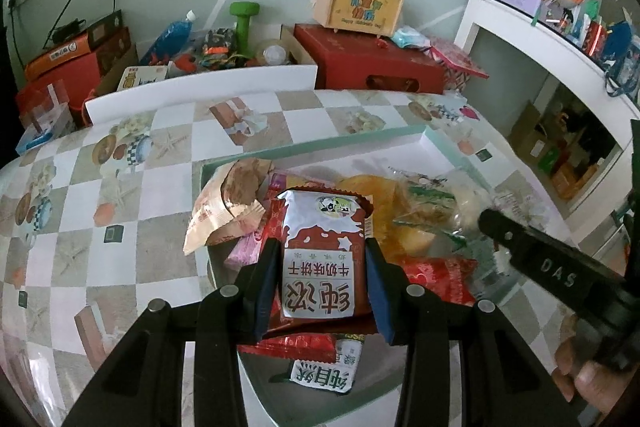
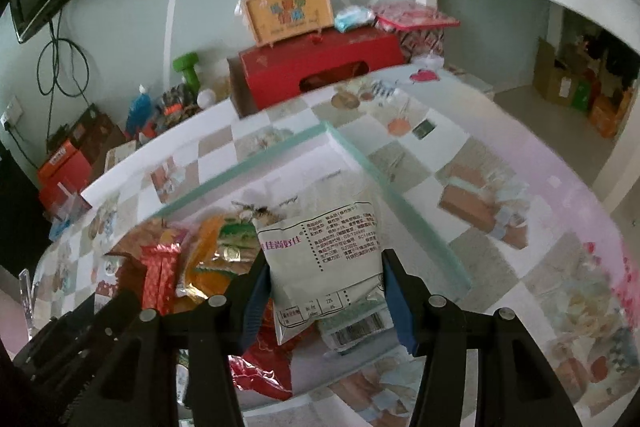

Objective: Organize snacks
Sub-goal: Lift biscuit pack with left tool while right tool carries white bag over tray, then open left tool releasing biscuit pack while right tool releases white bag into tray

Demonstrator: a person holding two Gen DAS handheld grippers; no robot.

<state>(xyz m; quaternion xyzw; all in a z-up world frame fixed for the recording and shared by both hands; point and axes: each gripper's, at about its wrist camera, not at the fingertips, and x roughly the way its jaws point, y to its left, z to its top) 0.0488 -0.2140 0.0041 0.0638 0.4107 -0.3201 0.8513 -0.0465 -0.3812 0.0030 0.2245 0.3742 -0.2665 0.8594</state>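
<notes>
A shallow white box with a teal rim (image 1: 320, 143) lies on the checkered table and holds a pile of snack packets. My left gripper (image 1: 320, 251) is shut on a red and white milk biscuit packet (image 1: 320, 247), held over the pile. My right gripper (image 2: 324, 263) is shut on a white snack packet with printed text (image 2: 320, 259), held over the box's right part (image 2: 360, 155). The right gripper's black body also shows in the left wrist view (image 1: 560, 267) at the right.
Orange, red and pink packets (image 1: 224, 203) fill the box's left side. Behind the table stand a red gift box (image 1: 372, 63), a yellow carry case (image 1: 356, 5), a green dumbbell (image 1: 244, 23) and cartons. A white shelf (image 1: 540, 39) is at the right.
</notes>
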